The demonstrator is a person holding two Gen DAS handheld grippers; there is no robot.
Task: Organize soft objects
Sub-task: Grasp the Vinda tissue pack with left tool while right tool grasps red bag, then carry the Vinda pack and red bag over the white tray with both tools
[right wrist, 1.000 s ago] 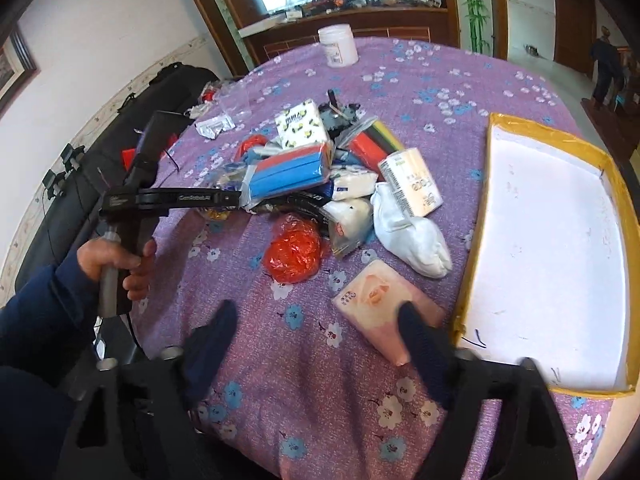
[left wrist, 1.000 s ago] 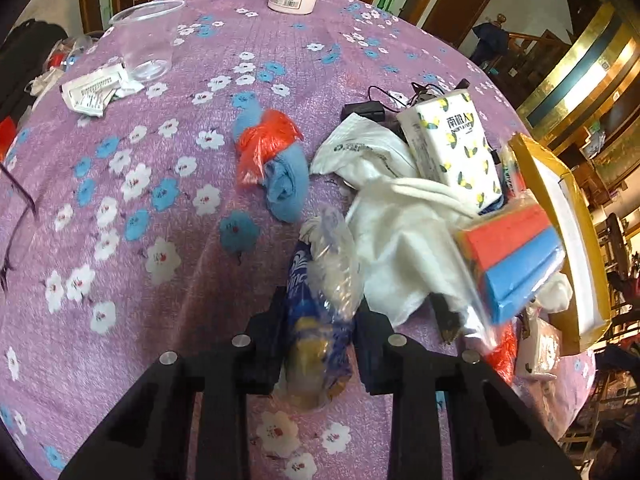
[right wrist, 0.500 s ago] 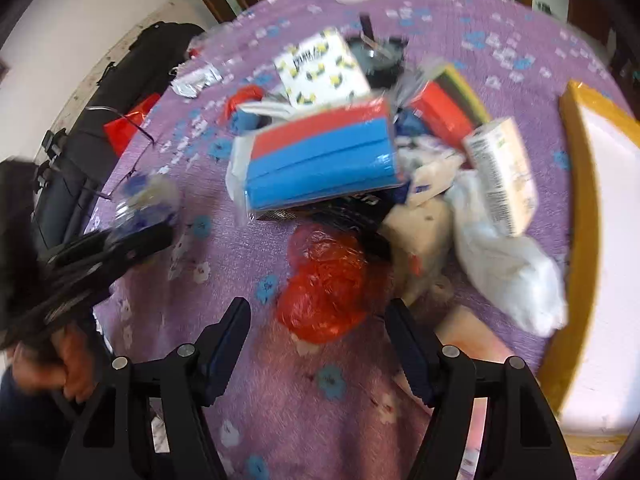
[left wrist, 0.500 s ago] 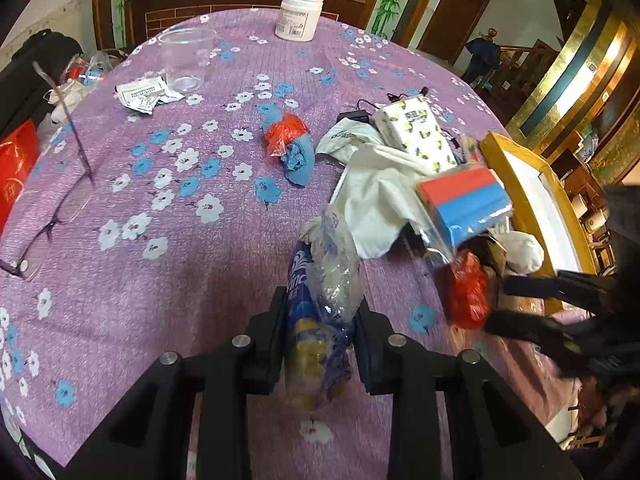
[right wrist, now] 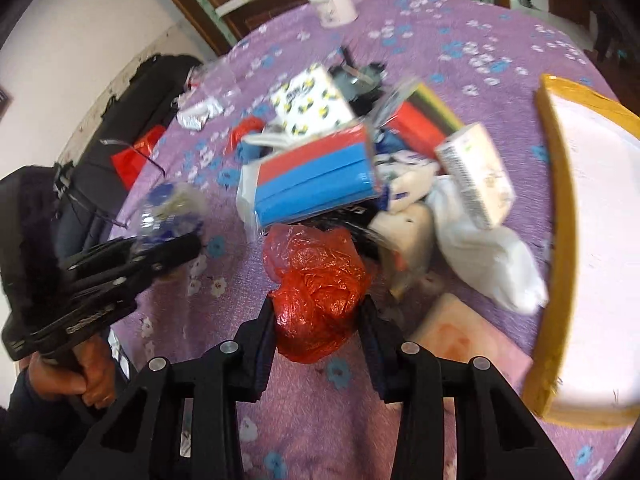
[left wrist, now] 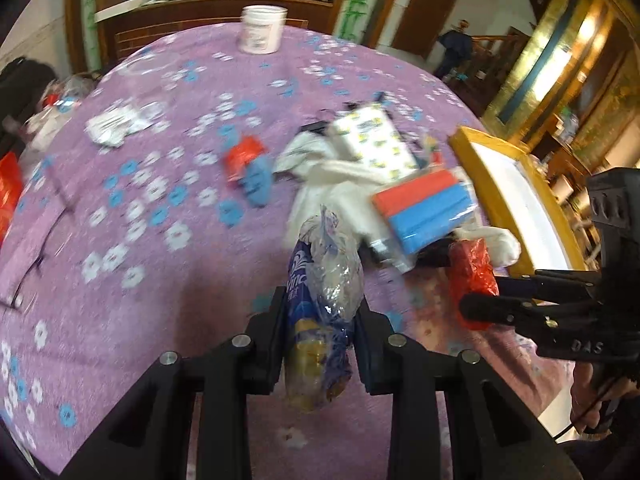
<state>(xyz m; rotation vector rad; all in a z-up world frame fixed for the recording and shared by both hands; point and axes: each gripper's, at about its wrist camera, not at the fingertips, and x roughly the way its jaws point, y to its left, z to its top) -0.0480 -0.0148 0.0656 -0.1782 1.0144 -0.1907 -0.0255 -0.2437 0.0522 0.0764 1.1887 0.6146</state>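
Observation:
My left gripper [left wrist: 320, 312] is shut on a crumpled blue-and-clear plastic wrapper [left wrist: 324, 280] and holds it above the purple flowered tablecloth [left wrist: 160, 280]. In the right wrist view the same gripper [right wrist: 160, 248] and wrapper [right wrist: 168, 208] show at the left, with a hand on the handle. My right gripper [right wrist: 318, 308] points down at a crumpled red plastic bag [right wrist: 320, 276]. Its jaws are closing, and both pads touch the bag's sides. The left wrist view shows that bag [left wrist: 468, 268] at the right, by the right gripper's fingers [left wrist: 480, 308].
Behind the red bag lies a heap: a red-and-blue sponge pack [right wrist: 316, 176], patterned tissue packs [right wrist: 312, 104], a white cloth bundle [right wrist: 480, 256] and a pink pack [right wrist: 464, 336]. A yellow-rimmed white tray [right wrist: 556, 200] stands at the right. A white jar [right wrist: 332, 0] is at the far edge.
My right gripper came down over the red bag and its jaws narrowed onto it. The left gripper rose and drew back with the wrapper still held.

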